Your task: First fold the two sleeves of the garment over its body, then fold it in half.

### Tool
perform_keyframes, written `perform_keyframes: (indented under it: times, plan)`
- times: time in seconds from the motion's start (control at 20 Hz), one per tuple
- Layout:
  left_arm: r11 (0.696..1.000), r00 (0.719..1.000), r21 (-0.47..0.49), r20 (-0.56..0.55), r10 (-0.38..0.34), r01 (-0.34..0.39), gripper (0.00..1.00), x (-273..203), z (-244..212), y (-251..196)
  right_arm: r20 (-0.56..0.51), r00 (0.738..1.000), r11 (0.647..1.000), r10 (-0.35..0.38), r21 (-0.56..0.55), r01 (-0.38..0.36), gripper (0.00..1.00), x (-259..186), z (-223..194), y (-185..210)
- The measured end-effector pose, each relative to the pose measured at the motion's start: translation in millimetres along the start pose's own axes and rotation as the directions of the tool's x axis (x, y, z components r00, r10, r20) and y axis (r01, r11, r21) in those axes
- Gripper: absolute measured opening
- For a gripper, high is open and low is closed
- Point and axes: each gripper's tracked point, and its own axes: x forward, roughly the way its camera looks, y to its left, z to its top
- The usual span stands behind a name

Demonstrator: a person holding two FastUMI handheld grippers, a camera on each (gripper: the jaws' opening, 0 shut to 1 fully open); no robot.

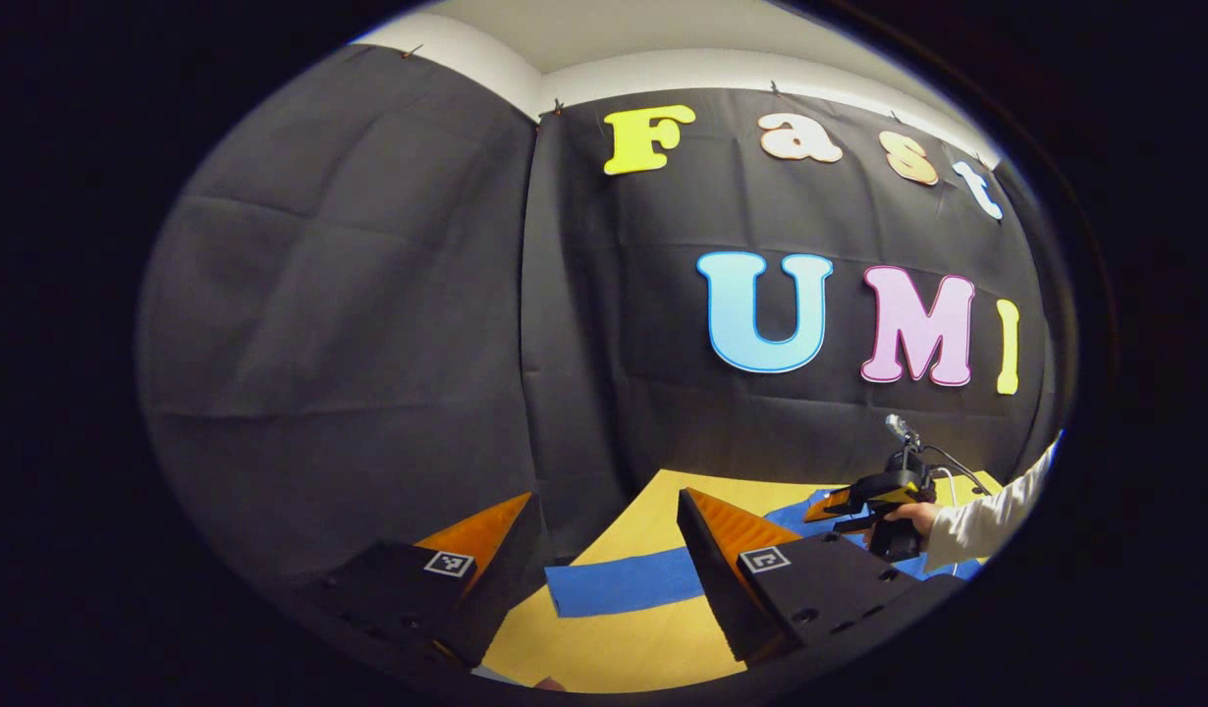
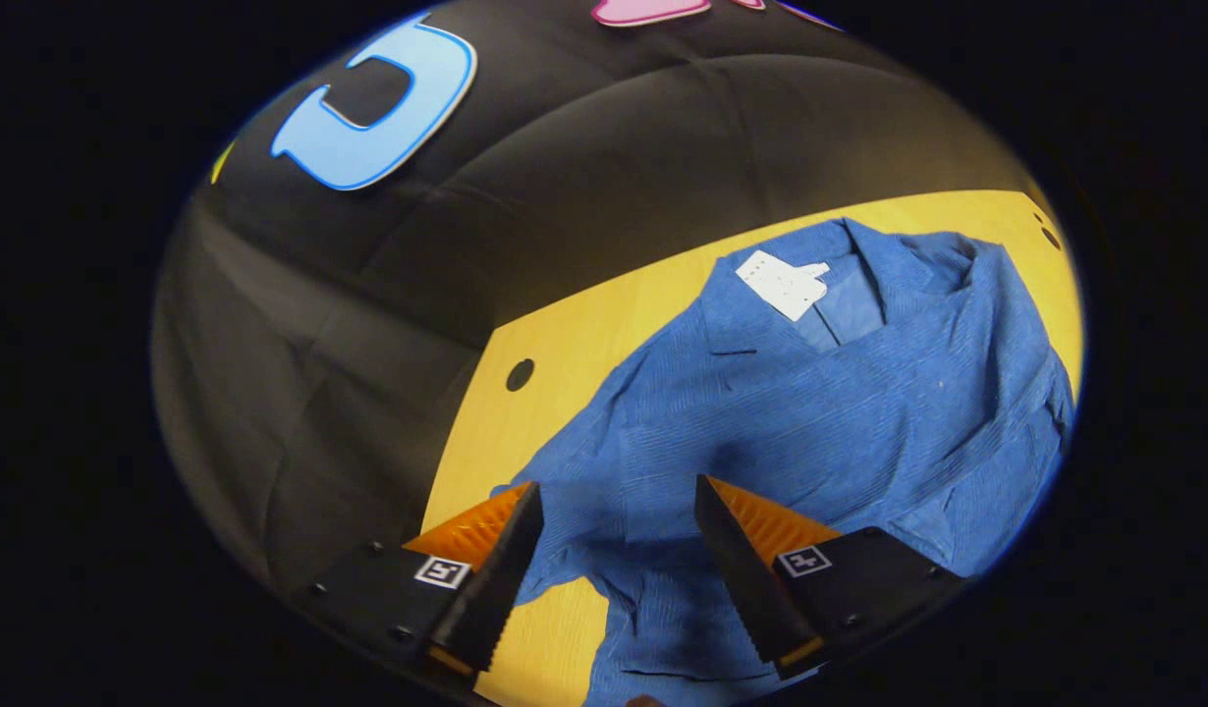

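**Both claws empty over the shirt — risk of a poor first grab**

Right gripper (image 2: 609, 530): jaws spread wide, holding nothing, hovering over the blue woven collared shirt (image 2: 820, 412). The shirt lies on the yellow wooden tabletop (image 2: 565, 324), collar and white paper tag (image 2: 783, 282) toward 1 o'clock in the right gripper view. Cloth is bunched and creased beneath the fingers at 6 o'clock; whether that fold is a sleeve or the hem, I cannot tell.

Left gripper (image 1: 609, 535): also wide open and empty, raised and pointing mostly at the booth wall. A flat blue strip of the shirt, likely a sleeve, crosses the table between its fingers at 6 o'clock in the left gripper view. The other gripper, held by a hand in a white sleeve (image 1: 987, 520), sits at 4 o'clock.

Risks, as judged:
- Closing on the rumpled patch may pinch two layers and drag the body along.
- The left claw aims high, so it could miss the sleeve edge.
- Pulling unevenly could skew the garment.
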Motion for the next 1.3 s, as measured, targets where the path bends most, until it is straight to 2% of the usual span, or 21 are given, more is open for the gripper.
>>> perform_keyframes:
  times: [0.15,0.3,0.45,0.55,0.65,0.75,0.9,1.15,1.25,1.3]
  plan:
    - [1.0,0.999,-0.006,-0.033,-0.004,0.004,0.81,32.8,-22.7,0.0,0.077,0.997,0.992,-0.007,-0.123,0.016,0.97,-51.4,24.0,-5.8]
    - [0.999,0.994,0.027,-0.102,0.045,-0.043,0.81,73.7,-56.8,13.2,0.189,0.981,0.971,0.036,-0.241,0.011,0.97,-133.3,50.5,-6.0]
    - [0.996,0.973,0.058,-0.216,0.084,-0.073,0.81,107.7,-105.0,19.3,0.269,0.963,0.94,0.021,-0.334,0.072,0.97,-209.7,62.5,-41.5]
    - [0.994,0.936,0.053,-0.335,0.106,-0.093,0.81,121.8,-144.0,23.5,0.28,0.958,0.959,-0.058,-0.251,0.131,0.97,-246.3,61.8,-83.2]
    - [0.989,0.873,0.059,-0.466,0.146,-0.134,0.82,130.3,-180.0,24.9,0.31,0.942,0.978,-0.125,-0.119,0.169,0.97,-284.1,69.3,-117.6]
    - [0.983,0.821,0.057,-0.542,0.178,-0.175,0.83,140.8,-208.3,22.9,0.338,0.919,0.974,-0.202,-0.027,0.224,0.97,-320.5,71.0,-155.7]
    - [0.974,0.756,0.059,-0.621,0.209,-0.22,0.83,148.4,-211.8,20.1,0.358,0.895,0.963,-0.266,0.054,0.264,0.97,-354.2,71.6,-186.4]
    - [0.97,0.714,0.092,-0.661,0.229,-0.226,0.83,152.4,-206.3,18.6,0.393,0.861,0.947,-0.322,0.121,0.299,0.97,-388.6,73.7,-215.2]
    - [0.966,0.682,0.088,-0.693,0.234,-0.242,0.83,151.0,-213.7,19.1,0.414,0.849,0.944,-0.329,0.137,0.299,0.97,-394.9,77.7,-216.4]
    - [0.968,0.713,0.054,-0.666,0.219,-0.246,0.83,156.8,-203.9,15.6,0.415,0.848,0.944,-0.329,0.139,0.299,0.97,-393.1,76.9,-215.4]
